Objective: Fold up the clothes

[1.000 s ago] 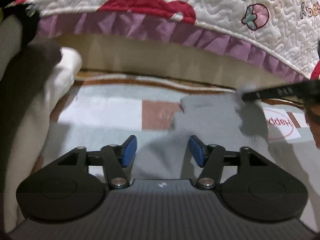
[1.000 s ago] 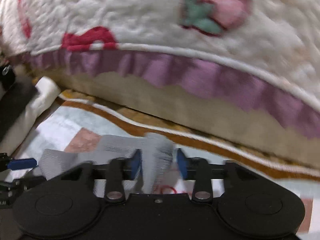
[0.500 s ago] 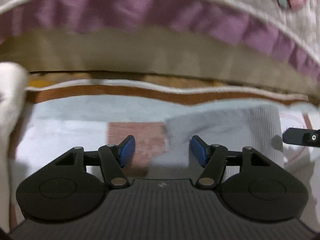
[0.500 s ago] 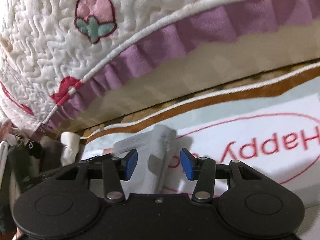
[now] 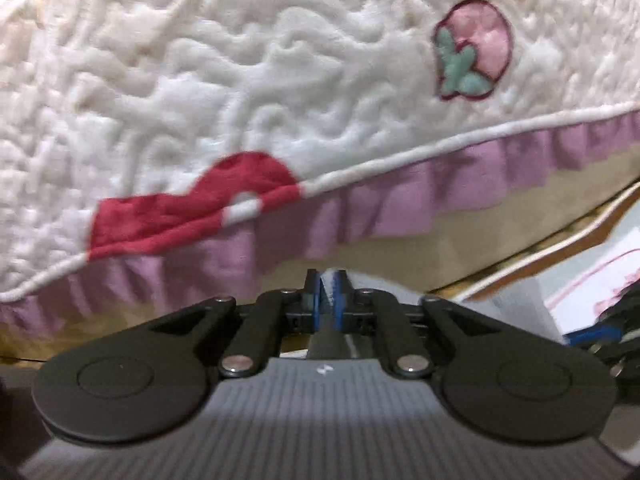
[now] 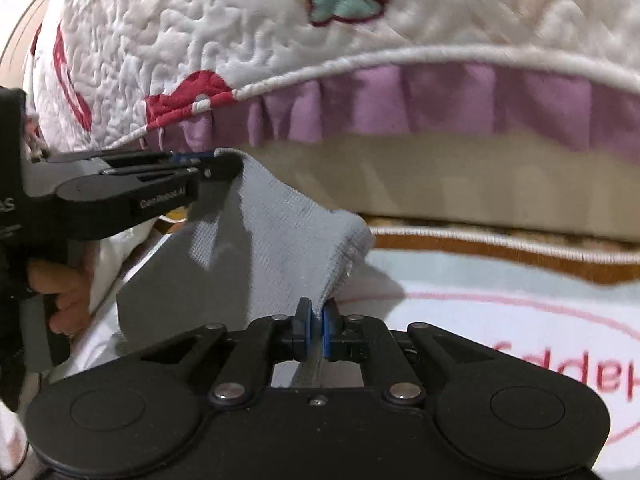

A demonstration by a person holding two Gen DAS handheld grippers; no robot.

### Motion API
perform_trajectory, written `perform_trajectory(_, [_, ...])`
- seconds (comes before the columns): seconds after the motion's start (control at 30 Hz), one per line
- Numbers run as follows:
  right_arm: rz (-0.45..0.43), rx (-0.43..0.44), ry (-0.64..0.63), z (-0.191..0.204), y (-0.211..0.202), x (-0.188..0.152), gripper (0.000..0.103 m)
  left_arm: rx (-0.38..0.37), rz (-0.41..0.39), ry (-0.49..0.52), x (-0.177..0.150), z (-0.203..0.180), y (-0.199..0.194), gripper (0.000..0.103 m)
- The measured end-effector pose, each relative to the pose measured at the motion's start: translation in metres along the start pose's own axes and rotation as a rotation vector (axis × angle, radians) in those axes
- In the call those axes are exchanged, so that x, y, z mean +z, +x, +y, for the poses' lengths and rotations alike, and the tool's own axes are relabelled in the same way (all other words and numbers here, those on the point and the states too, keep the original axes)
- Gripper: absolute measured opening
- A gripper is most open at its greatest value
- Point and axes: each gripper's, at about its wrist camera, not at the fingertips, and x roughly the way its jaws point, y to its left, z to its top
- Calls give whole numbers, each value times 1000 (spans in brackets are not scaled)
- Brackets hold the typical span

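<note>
A grey knit garment (image 6: 280, 248) hangs stretched between both grippers above the mat. My right gripper (image 6: 316, 320) is shut on its lower right edge, the blue pads pinching the cloth. In the right wrist view my left gripper (image 6: 224, 164) grips the upper left corner higher up, with a person's hand (image 6: 60, 292) on its handle. In the left wrist view my left gripper (image 5: 329, 284) has its jaws closing, a fold of the grey garment (image 5: 508, 304) pressed between the pads. The right gripper (image 5: 592, 334) shows at the right edge there.
A white quilted bedspread (image 5: 280, 80) with strawberry patches and a purple ruffle (image 6: 440, 100) hangs close ahead. Below lies a pale mat (image 6: 520, 292) with red lettering and a brown border. White cloth (image 6: 116, 248) lies at the left.
Both grippers went from open to closed on the grey garment. The left one lifted its corner off the mat and rolled, so the bedspread now fills its view.
</note>
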Motion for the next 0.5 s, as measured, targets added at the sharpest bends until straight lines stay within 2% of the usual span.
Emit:
perform_trajectory(0.03, [5,-26,-3,2,3,2,6,26,7,-1,-4,2,-1,33])
perform_trajectory(0.07, [12,-55,-5,4,7,4,9,17,20,-38,-8,9,-4,48])
perform_trajectory(0.1, [24,-105,-6,5,11,5,14,-2,34,-82,-12,17,-8,50])
perform_trajectory(0.2, [48,-237,-44,14,18,2,17,-239,97,-321,-32,53,-25,51])
perform_trajectory(0.27, [22,-274,-62,22,10,-3,20,-279,157,-378,-50,63,-39,51])
perform_trajectory(0.3, [12,-268,-62,25,7,-4,27,-278,185,-355,-59,63,-46,51])
perform_trajectory(0.4, [-4,-261,-26,28,-4,-6,40,-203,281,-247,-87,58,-64,51])
perform_trajectory(0.43, [-8,-253,-12,30,-8,-7,40,-184,318,-228,-95,60,-70,51])
perform_trajectory(0.5, [4,-166,32,40,-23,-12,40,-184,371,-241,-112,68,-88,51])
